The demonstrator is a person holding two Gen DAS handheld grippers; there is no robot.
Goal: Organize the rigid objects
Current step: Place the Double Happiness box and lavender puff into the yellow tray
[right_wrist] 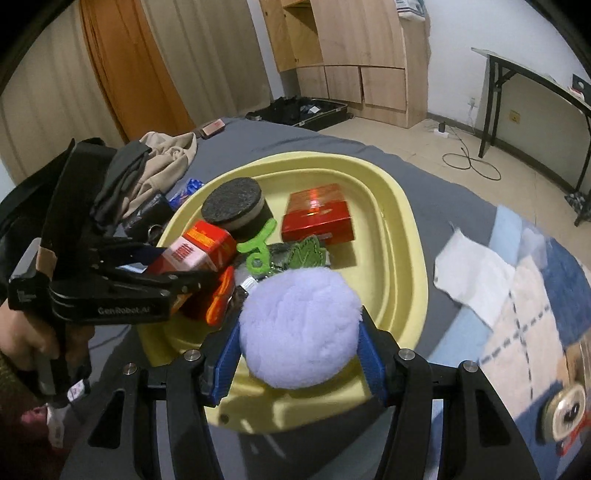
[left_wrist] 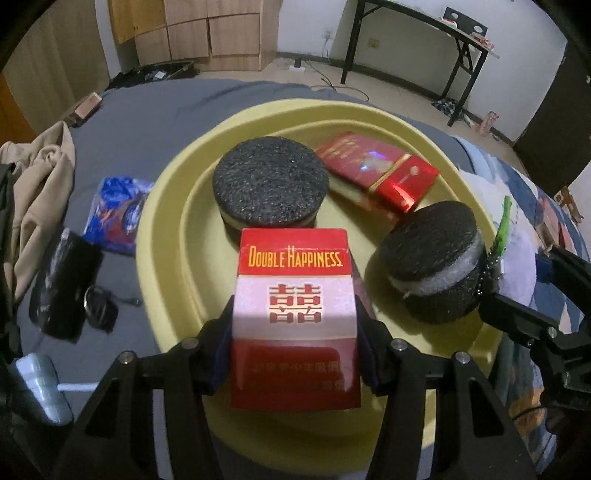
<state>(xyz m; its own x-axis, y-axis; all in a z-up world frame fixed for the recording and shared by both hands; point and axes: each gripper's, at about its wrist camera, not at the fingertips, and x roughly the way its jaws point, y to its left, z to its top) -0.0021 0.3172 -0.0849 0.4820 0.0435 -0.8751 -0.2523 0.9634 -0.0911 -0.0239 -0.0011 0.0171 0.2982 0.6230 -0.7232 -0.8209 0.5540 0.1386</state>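
Observation:
My left gripper is shut on a red and white Double Happiness cigarette pack, held over the near part of a yellow basin on the bed. The pack also shows in the right wrist view. My right gripper is shut on a pale purple fluffy ball with a green keychain charm, above the basin's near rim. In the basin lie a black round sponge puck, a second puck and a glossy red cigarette box.
On the grey sheet left of the basin lie a blue snack packet, a black object with keys and beige clothing. A white cloth and a can lie right of the basin. A folding table stands beyond.

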